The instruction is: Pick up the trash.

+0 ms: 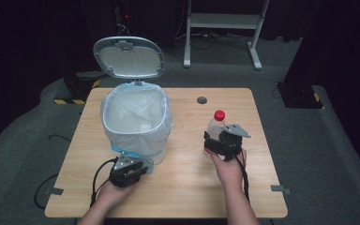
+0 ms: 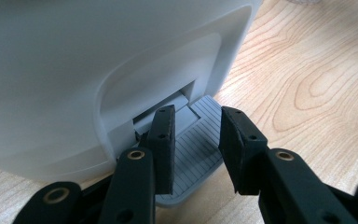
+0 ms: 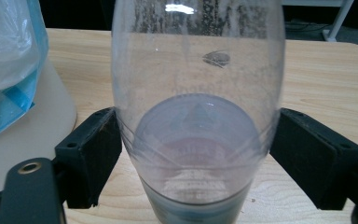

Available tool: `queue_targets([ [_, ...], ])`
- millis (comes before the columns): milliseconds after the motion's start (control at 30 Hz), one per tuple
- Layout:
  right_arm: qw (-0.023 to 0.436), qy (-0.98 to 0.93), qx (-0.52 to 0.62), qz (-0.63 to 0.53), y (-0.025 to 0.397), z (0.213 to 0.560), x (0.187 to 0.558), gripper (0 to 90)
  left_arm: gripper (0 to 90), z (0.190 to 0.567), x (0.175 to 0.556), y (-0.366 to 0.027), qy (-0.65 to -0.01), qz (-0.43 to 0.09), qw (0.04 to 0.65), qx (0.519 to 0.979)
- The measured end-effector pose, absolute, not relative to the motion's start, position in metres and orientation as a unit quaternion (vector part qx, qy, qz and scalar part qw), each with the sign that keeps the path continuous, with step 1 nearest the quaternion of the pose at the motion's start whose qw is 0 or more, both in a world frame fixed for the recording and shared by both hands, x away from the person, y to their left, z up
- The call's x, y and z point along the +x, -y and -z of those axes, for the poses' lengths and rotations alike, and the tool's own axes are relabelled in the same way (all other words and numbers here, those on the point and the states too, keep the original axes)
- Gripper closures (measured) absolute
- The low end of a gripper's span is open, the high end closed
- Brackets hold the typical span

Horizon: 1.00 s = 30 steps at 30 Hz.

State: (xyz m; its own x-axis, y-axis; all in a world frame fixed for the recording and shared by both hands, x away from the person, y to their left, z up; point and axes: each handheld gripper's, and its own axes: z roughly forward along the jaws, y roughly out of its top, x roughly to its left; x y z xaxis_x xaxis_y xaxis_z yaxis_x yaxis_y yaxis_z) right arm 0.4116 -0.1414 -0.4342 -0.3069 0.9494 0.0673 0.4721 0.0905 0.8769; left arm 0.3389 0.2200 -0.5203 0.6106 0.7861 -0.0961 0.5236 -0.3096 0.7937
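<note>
A white pedal bin (image 1: 136,122) lined with a clear bag stands on the left half of the wooden table (image 1: 187,187), its lid (image 1: 129,57) tipped up and back. My left gripper (image 1: 140,168) sits low at the bin's front. In the left gripper view its jaws (image 2: 197,114) stand open over the grey ribbed pedal (image 2: 193,144), close against the bin's base (image 2: 74,84). My right gripper (image 1: 214,140) is shut on a clear plastic bottle (image 1: 215,125) with a red cap (image 1: 220,115), held upright. The bottle (image 3: 196,93) sits between both pads of the right gripper (image 3: 196,135), low on its body.
A dark round cable hole (image 1: 201,100) lies in the tabletop behind the bottle. Part of the bin and its blue-edged bag (image 3: 9,70) shows left of the bottle. A white metal stand (image 1: 225,21) is on the floor beyond the table.
</note>
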Motion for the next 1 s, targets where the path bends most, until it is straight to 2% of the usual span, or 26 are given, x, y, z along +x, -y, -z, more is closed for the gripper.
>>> queue_targets([
  [133, 0.279, -0.686, 0.514, -0.433, 0.139, 0.434, 0.412, 29.0, 65.8, 0.52, 0.339, -0.22, -0.412, -0.156, 0.419, 0.794],
  [1000, 0.324, -0.662, 0.439, -0.514, 0.109, 0.383, 0.371, 29.5, 65.9, 0.52, 0.339, -0.221, -0.413, -0.155, 0.419, 0.794],
])
